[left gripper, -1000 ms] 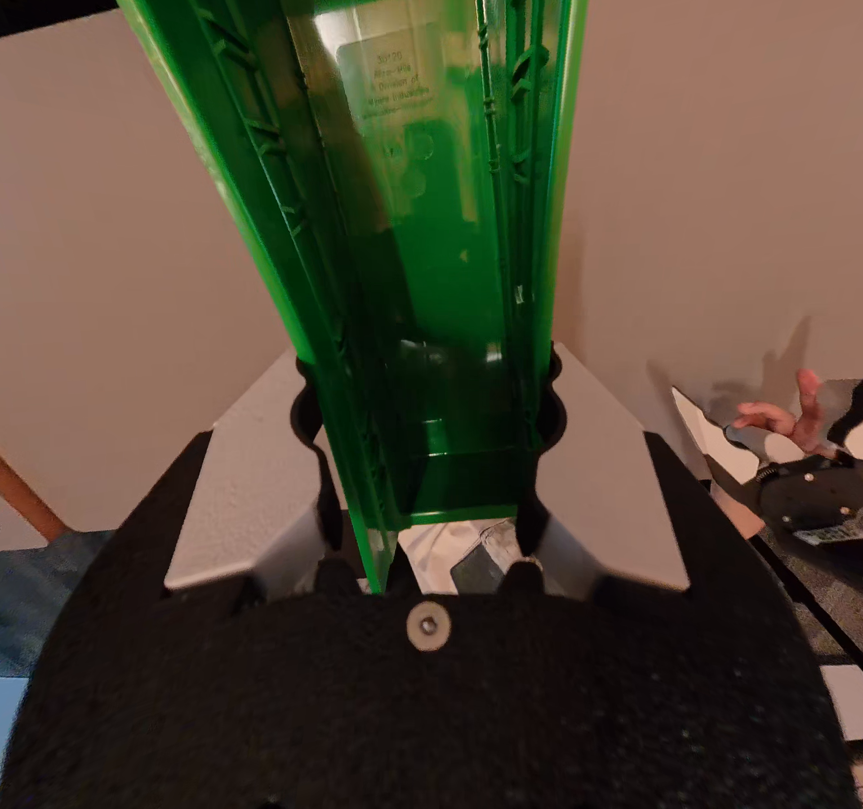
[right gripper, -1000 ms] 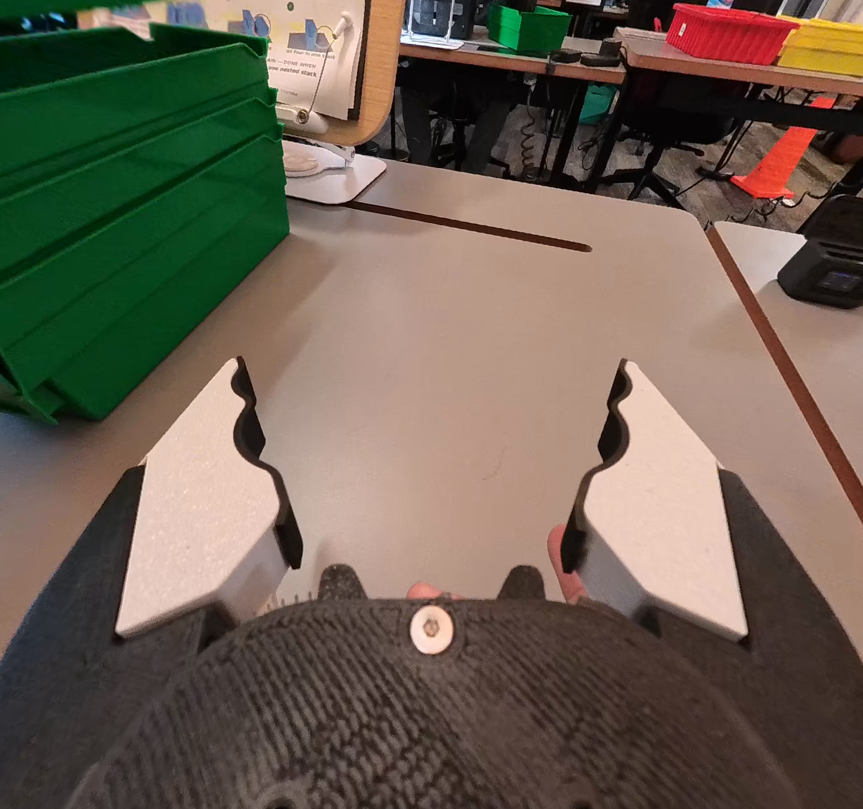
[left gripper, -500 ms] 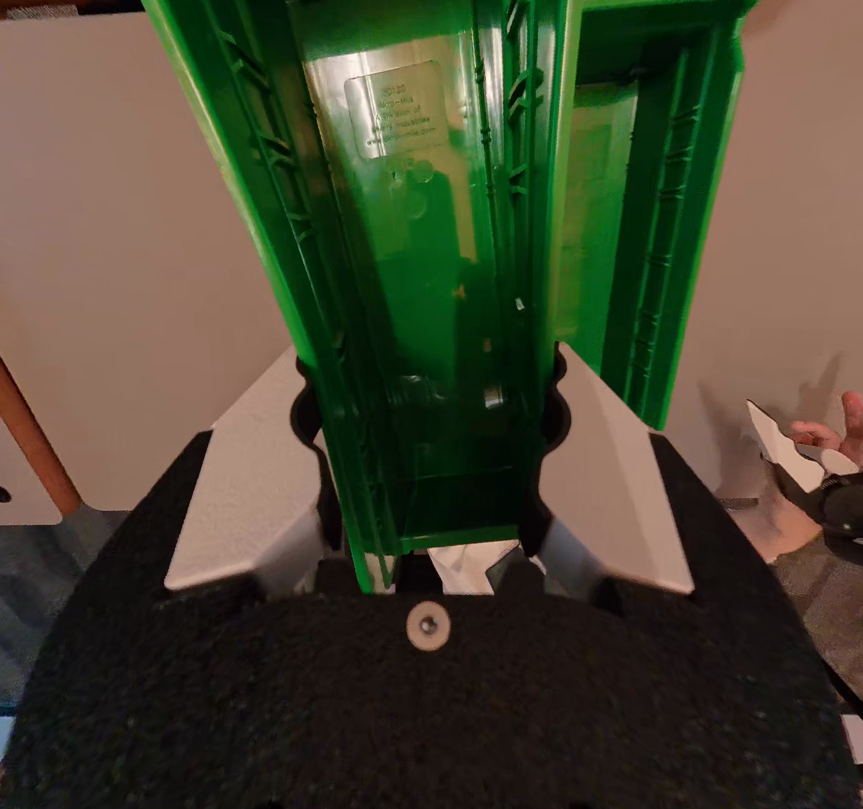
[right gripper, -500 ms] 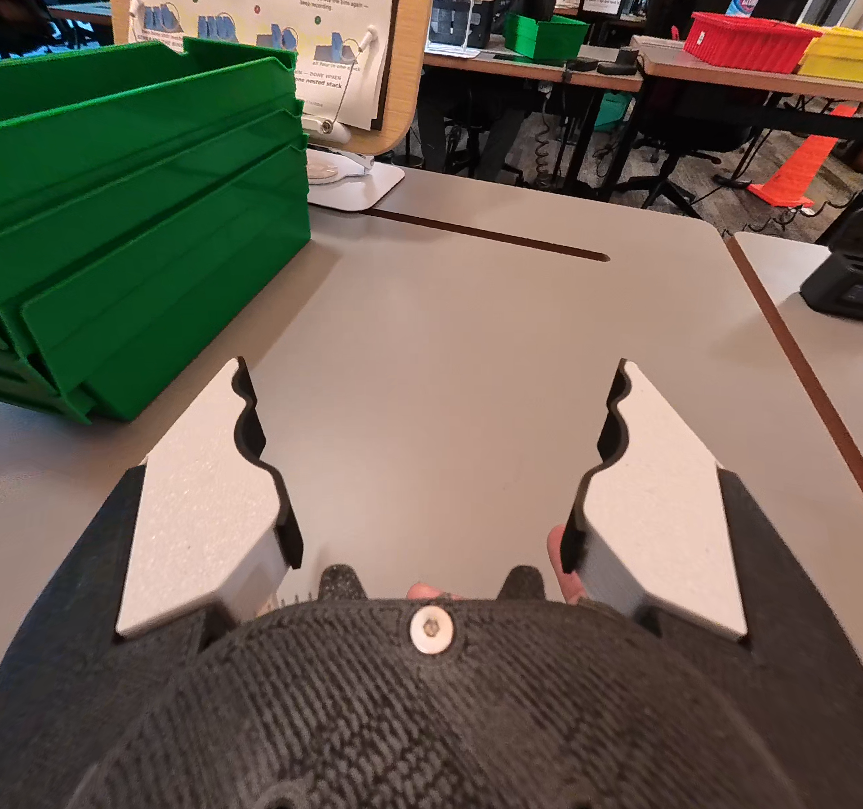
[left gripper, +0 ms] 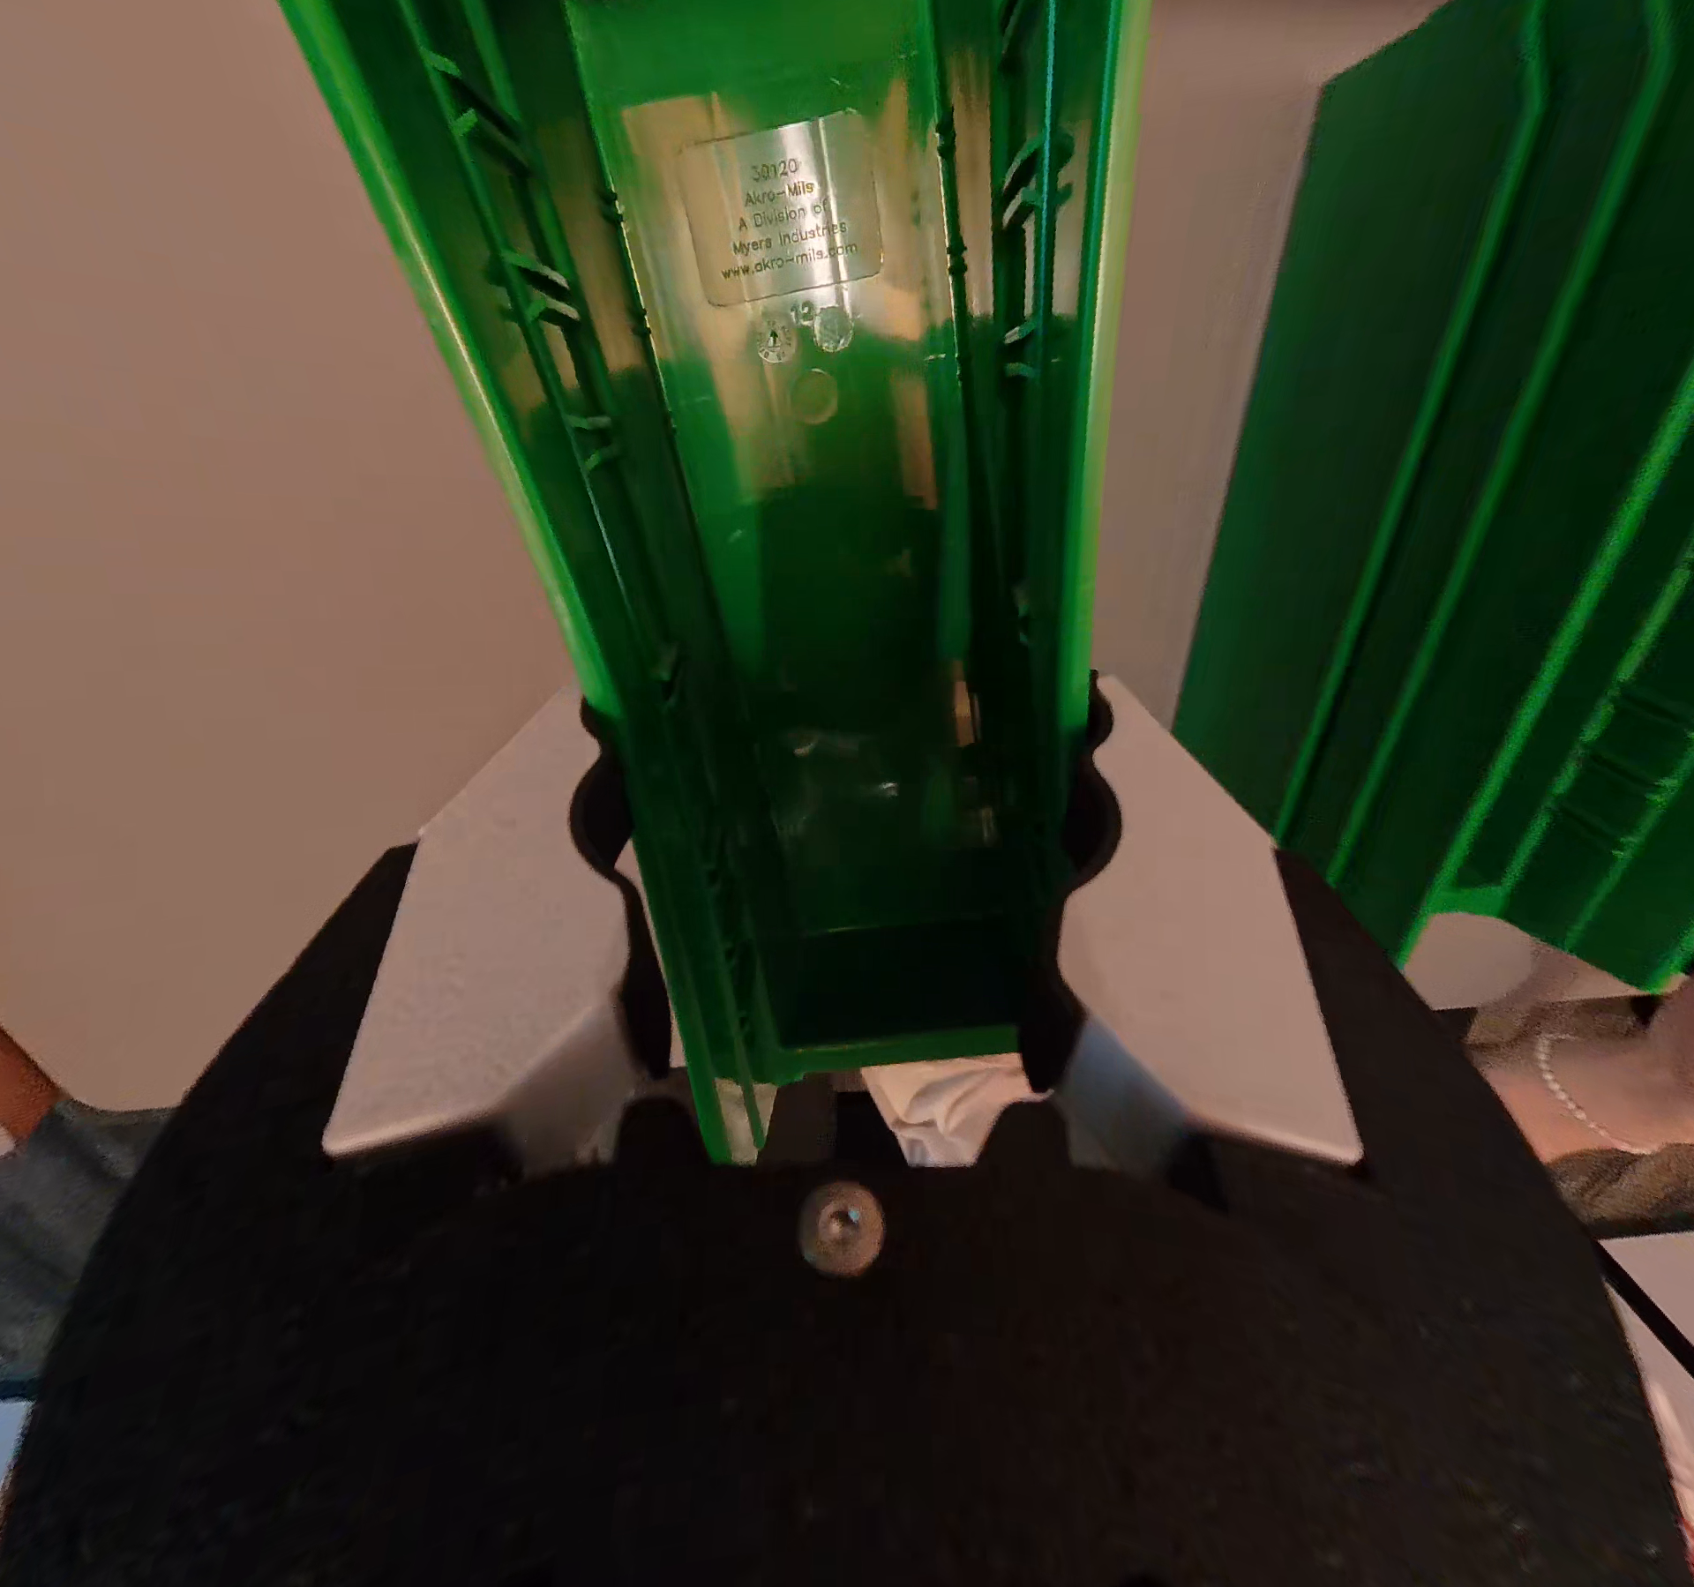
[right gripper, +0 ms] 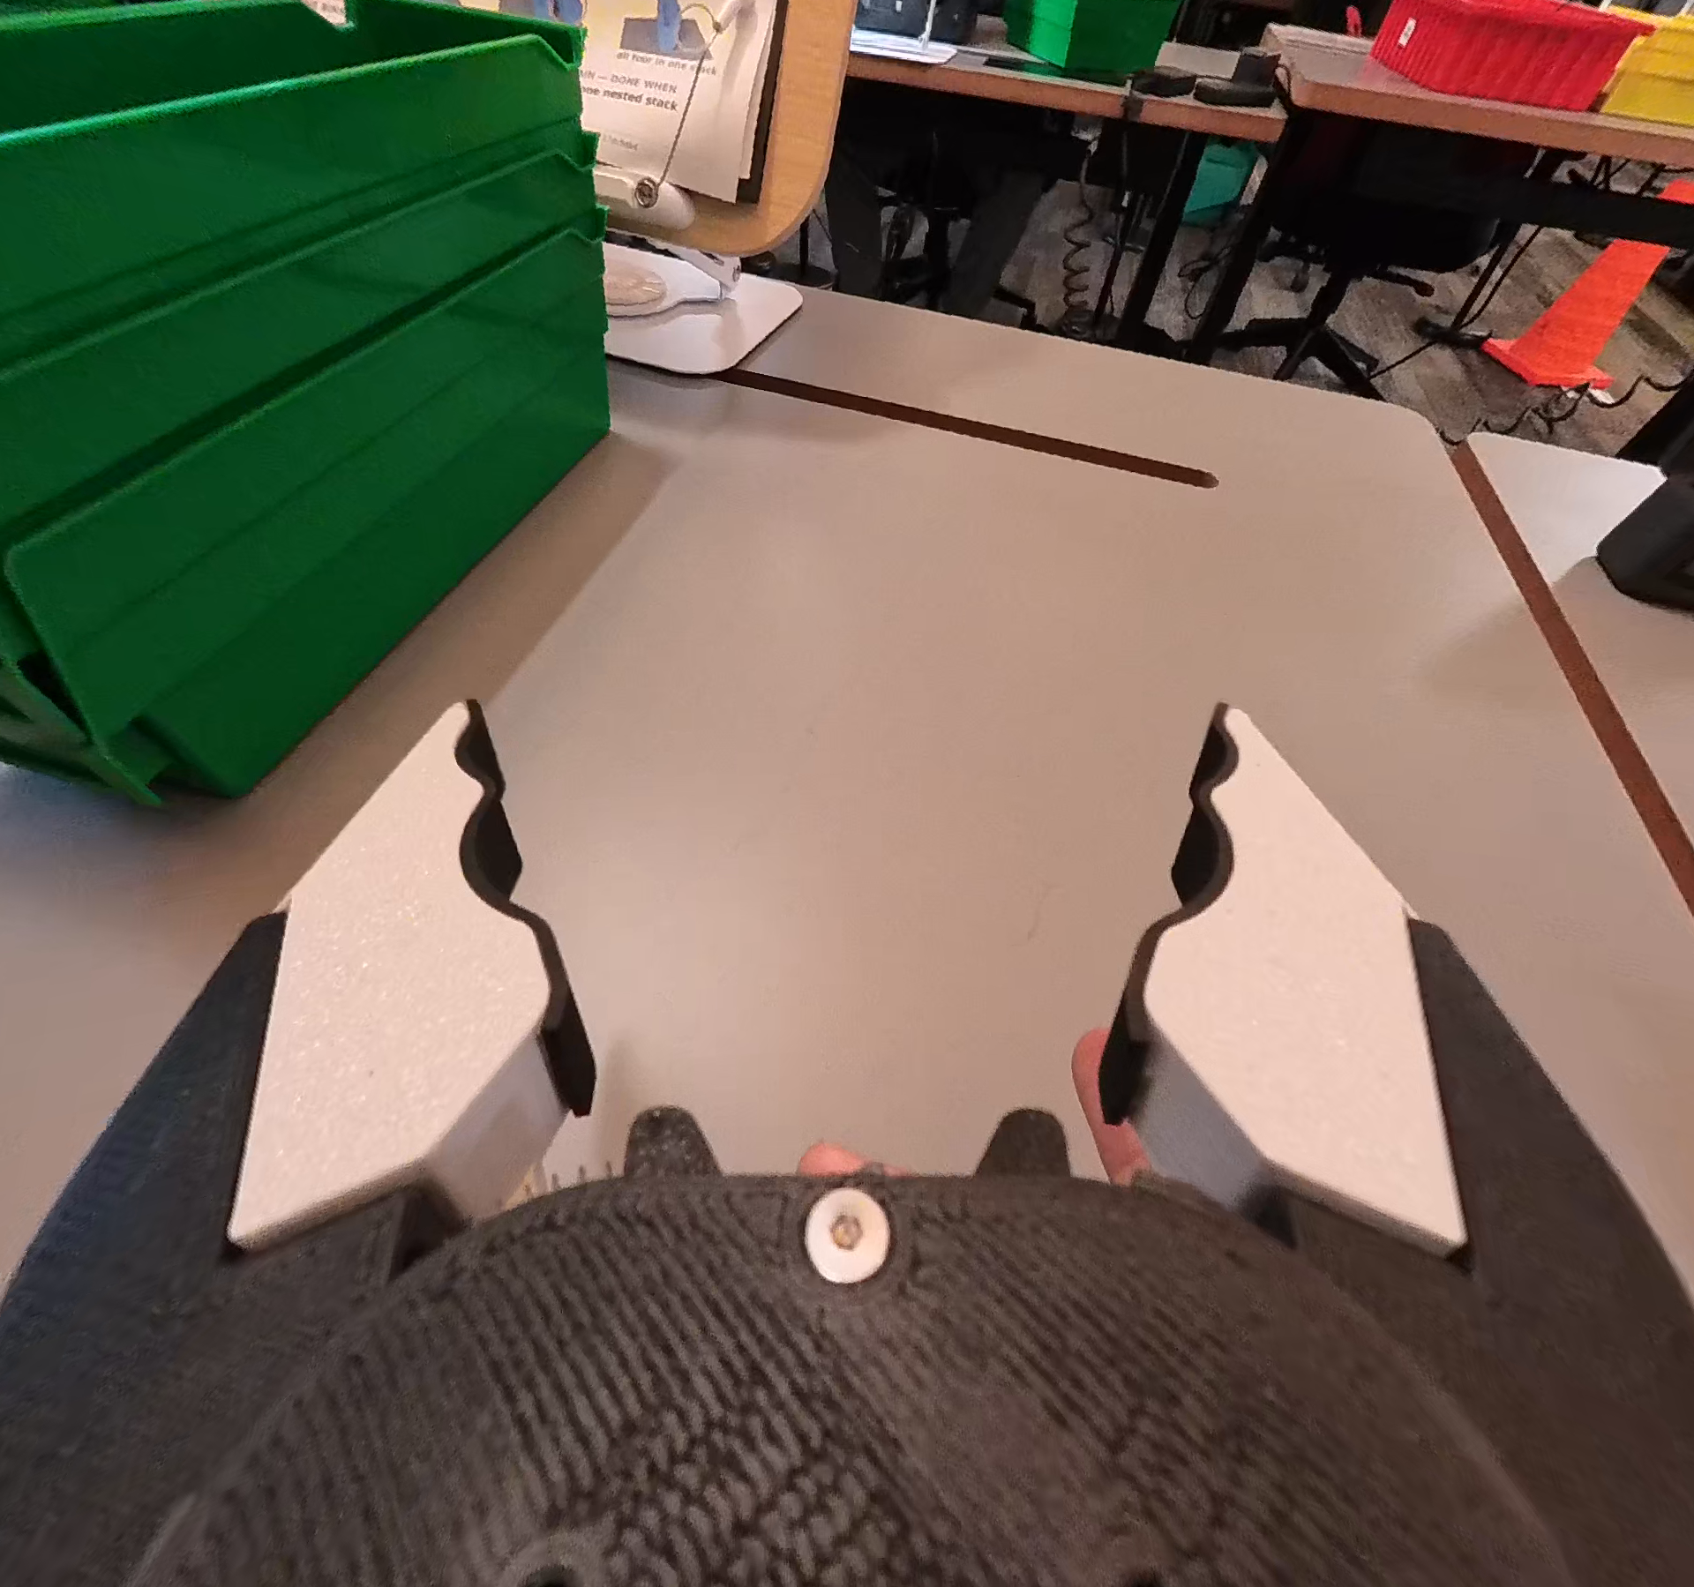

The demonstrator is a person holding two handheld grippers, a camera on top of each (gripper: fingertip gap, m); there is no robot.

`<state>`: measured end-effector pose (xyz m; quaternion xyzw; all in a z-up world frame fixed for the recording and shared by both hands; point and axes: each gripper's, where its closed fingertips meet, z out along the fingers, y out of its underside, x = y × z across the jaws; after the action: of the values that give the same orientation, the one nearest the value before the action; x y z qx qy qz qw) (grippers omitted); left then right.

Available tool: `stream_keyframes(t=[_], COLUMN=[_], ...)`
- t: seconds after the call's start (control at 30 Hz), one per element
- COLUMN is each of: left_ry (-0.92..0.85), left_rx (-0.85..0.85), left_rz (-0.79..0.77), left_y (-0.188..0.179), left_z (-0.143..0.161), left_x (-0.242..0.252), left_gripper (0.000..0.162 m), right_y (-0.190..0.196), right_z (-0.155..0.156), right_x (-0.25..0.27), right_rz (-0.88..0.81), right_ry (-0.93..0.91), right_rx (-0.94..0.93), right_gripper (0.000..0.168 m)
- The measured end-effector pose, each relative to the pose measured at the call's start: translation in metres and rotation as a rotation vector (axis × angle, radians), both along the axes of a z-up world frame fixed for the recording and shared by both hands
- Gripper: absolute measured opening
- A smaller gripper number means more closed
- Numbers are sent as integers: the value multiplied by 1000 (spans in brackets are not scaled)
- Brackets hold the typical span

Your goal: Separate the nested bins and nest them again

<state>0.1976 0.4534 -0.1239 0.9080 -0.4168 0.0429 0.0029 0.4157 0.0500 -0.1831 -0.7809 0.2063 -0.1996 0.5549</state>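
Since a second ago the stack of green bins [left gripper: 1485, 480] has slid in at right of my left view. My left gripper [left gripper: 843, 773] is clamped on a single green bin [left gripper: 797, 443], held above the table [left gripper: 229, 443].

On my right view, the right gripper [right gripper: 848, 810] gapes wide, empty, over bare table, the stack [right gripper: 293, 370] resting at left.

A grey table [right gripper: 962, 626] had a dark slot [right gripper: 972, 429] cut in it. At its back stood a wooden board [right gripper: 816, 67] with a picture sheet [right gripper: 587, 12]. Farther off, a red basket [right gripper: 1503, 49] and a yellow basket [right gripper: 1659, 72] sat side by side. An orange cone [right gripper: 1586, 315] stood on the floor.
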Motion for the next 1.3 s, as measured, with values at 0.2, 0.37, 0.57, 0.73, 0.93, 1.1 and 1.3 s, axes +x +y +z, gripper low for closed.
stream_keyframes(t=[0.2, 0.37, 0.57, 0.73, 0.93, 1.1, 1.3], left_ry=[46, 56, 24, 9, -32, 11, 50], left_rx=[27, 46, 53, 78, 97, 121, 155], left_rz=[28, 34, 42, -53, -83, -123, -92], left_y=[60, 116, 167, 189, 198, 195, 192], left_z=[-22, -46, -75, -93, -99, -100, -103], left_x=[-49, -96, -142, -155, -139, -130, -134], left_gripper=[97, 97, 98, 99, 98, 103, 129], right_y=[-5, -3, 11, 23, 23, 19, 14], right_z=[-1, -6, -8, -10, -13, -14, -11], right_x=[4, 5, -5, -14, -11, -9, -6], right_rz=[-14, -20, 11, 44, 33, 28, 14], right_ry=[10, 15, -6, 28, 30, 31, 25], right_rx=[2, -14, -40, -2, -12, -18, -12], right_gripper=[145, 145, 145, 144, 144, 144, 144])
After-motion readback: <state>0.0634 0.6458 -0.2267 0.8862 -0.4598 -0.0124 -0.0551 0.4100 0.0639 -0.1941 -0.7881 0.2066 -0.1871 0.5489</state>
